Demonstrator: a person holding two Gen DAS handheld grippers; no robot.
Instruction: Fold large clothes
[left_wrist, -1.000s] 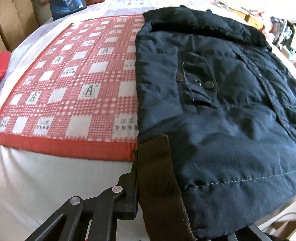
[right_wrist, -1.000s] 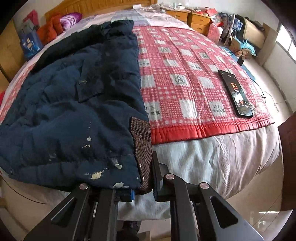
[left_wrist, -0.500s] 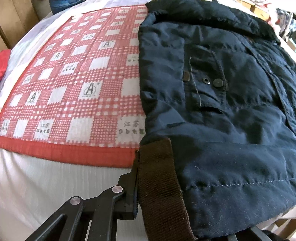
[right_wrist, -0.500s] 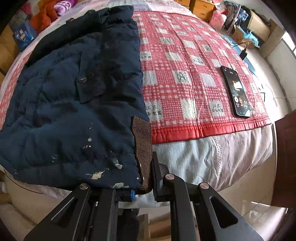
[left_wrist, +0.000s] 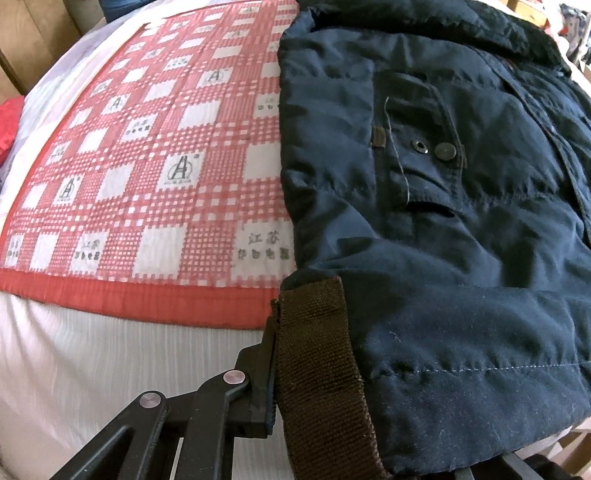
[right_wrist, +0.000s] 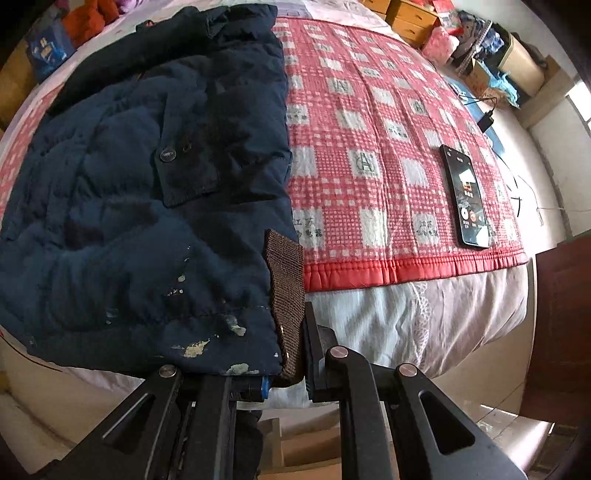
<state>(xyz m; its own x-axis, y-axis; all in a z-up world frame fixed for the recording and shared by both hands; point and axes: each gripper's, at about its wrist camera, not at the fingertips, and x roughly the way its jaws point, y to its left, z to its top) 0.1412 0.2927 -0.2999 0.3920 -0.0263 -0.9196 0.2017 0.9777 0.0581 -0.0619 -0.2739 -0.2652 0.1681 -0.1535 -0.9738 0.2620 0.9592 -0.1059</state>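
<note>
A large dark navy padded jacket (left_wrist: 443, 221) lies flat on the bed, collar at the far end. In the left wrist view it fills the right half; my left gripper (left_wrist: 317, 417) is shut on its brown knit cuff (left_wrist: 317, 362) at the near hem, and only the left finger shows. In the right wrist view the jacket (right_wrist: 147, 206) covers the left side, paint-flecked near the hem. There my right gripper (right_wrist: 286, 373) is shut on the other brown cuff (right_wrist: 286, 288) at the jacket's near right corner.
A red and white checked quilt (left_wrist: 147, 166) covers the bed (right_wrist: 406, 314) under the jacket. A black phone (right_wrist: 467, 195) with a lit screen lies on the quilt at the right. Wooden drawers (right_wrist: 410, 16) and cluttered boxes stand beyond the bed.
Both views have tipped further down and drawn closer to the jacket. The hem corners stay in both grips, and the jacket has barely shifted on the quilt.
</note>
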